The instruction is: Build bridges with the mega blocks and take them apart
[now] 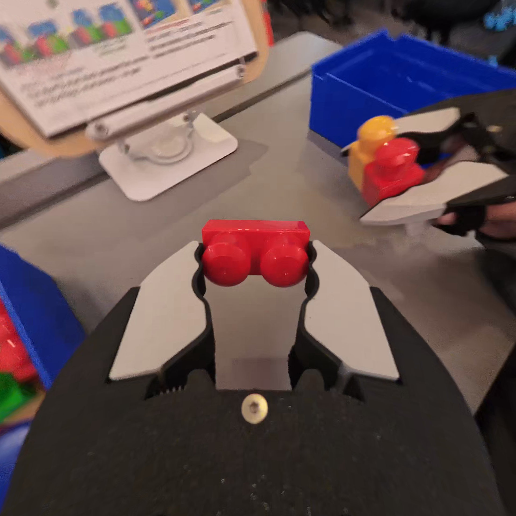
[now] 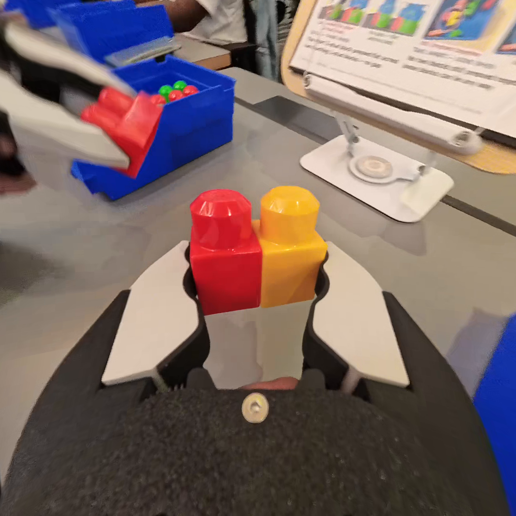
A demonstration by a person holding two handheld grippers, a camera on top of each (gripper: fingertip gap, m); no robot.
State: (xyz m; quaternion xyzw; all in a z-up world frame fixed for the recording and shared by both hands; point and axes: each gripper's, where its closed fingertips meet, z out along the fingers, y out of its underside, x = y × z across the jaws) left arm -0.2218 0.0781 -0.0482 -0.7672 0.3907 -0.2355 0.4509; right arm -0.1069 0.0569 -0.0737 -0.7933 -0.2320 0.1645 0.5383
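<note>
My left gripper (image 1: 255, 258) is shut on a red two-stud block (image 1: 255, 251), studs pointing back at the camera, held above the grey table (image 1: 167, 251). It also shows in the right wrist view, blurred at the upper left (image 2: 122, 131). My right gripper (image 2: 257, 268) is shut on a red single-stud block (image 2: 226, 268) and a yellow single-stud block (image 2: 290, 265) side by side, studs up. In the left wrist view this pair, the red block (image 1: 391, 173) and the yellow block (image 1: 368, 145), sits between the right gripper's fingers (image 1: 435, 195) at the right.
A blue bin (image 2: 195, 125) with red and green blocks stands at the left of the table. Another blue bin (image 1: 391, 83) stands at the back right. A white stand (image 1: 167, 164) holds an instruction sheet (image 1: 111, 55) at the back. A person sits behind the table.
</note>
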